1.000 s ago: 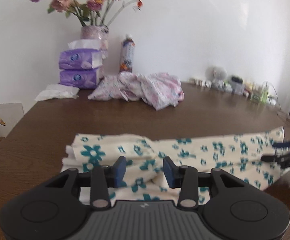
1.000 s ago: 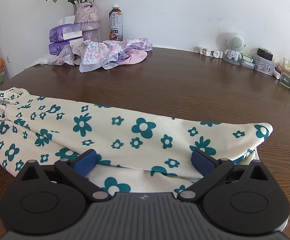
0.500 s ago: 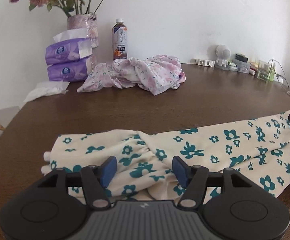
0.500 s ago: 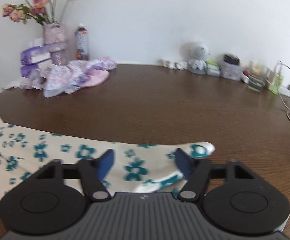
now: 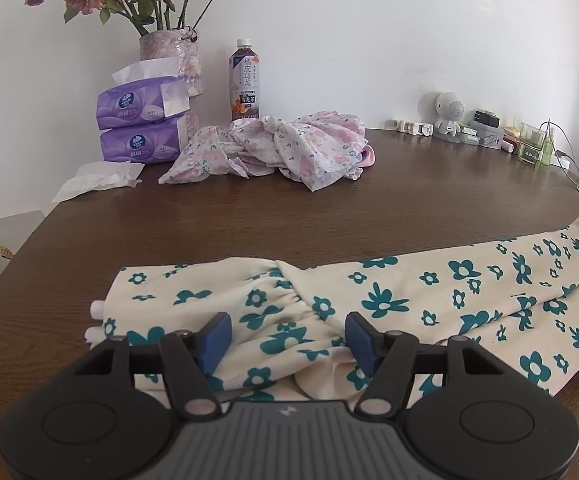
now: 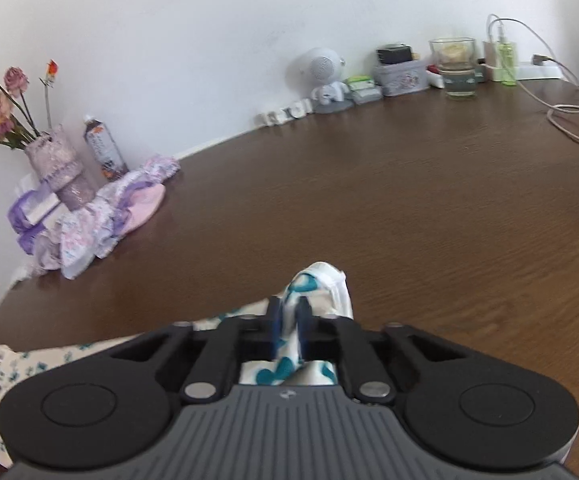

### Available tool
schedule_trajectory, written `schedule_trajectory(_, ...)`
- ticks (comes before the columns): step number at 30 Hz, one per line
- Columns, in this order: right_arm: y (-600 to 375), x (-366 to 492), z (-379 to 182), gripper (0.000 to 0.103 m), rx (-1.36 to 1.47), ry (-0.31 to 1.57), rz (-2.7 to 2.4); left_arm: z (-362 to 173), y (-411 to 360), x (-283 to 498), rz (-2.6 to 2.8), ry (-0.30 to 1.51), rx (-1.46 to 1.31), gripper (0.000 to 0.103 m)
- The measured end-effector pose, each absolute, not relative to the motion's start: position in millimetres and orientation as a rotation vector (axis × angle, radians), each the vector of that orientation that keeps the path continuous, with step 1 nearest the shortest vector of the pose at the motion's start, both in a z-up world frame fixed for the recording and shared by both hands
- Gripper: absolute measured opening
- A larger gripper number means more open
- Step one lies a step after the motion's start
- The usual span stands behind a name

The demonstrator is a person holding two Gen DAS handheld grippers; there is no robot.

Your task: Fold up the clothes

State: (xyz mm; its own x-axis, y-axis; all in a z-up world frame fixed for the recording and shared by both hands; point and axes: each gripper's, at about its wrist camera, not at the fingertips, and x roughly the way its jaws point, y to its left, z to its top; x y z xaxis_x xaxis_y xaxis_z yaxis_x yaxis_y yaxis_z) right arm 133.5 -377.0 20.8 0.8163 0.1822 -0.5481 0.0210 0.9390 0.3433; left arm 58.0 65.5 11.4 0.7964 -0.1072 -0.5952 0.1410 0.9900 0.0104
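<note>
Dark wooden table (image 5: 329,216) under cream floral garment (image 5: 409,300), pink clothes (image 5: 289,148)

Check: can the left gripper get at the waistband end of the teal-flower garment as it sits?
Probably yes. The left gripper is open, its fingers straddling the gathered end of the teal-flower garment on the table, nothing between them. The right gripper pinches the far end.

Left wrist view: low over table (image 5: 329,216), close above floral garment (image 5: 369,304), facing wall with vase (image 5: 169,52). Right wrist view: tilted, slightly blurred, seemingly at garment's far end, facing same wall. Shared: garment (image 6: 313,284), vase (image 6: 55,160), pink clothes pile (image 5: 281,144).
</note>
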Motion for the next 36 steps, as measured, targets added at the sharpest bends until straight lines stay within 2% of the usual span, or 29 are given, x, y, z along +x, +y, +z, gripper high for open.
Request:
schedule_trajectory(5,-380,141,28,0.006,0.346,0.563,0.119,10,67,55,-0.131,0.632,0.045,0.062)
schedule_trajectory(11,-393,145,3,0.006,0.392,0.633,0.129,9,67,54,-0.128,0.627,0.042,0.064)
schedule_trajectory(14,-395,140,3,0.014,0.401,0.635,0.127,9,68,54,-0.124,0.626,0.038,0.066)
schedule_trajectory(16,-394,131,10,0.033,0.405,0.609,0.107,9,67,53,-0.12,0.625,0.038,0.067)
schedule_trajectory(19,-382,115,25,0.038,0.338,0.566,0.111,9,67,53,-0.117,0.625,0.037,0.068)
schedule_trajectory(23,-367,119,18,0.041,0.326,0.655,0.142,9,67,54,-0.116,0.626,0.035,0.068)
schedule_trajectory(24,-364,121,14,0.038,0.333,0.677,0.146,9,67,53,-0.115,0.625,0.036,0.068)
schedule_trajectory(25,-363,122,10,0.019,0.351,0.689,0.151,8,67,53,-0.115,0.624,0.035,0.069)
schedule_trajectory(26,-363,123,7,0.009,0.374,0.691,0.159,8,68,52,-0.115,0.624,0.033,0.069)
schedule_trajectory(27,-364,122,7,0.005,0.401,0.685,0.168,8,68,52,-0.115,0.624,0.031,0.069)
schedule_trajectory(36,-382,122,-4,0.003,0.526,0.67,0.199,8,70,51,-0.117,0.622,0.023,0.07)
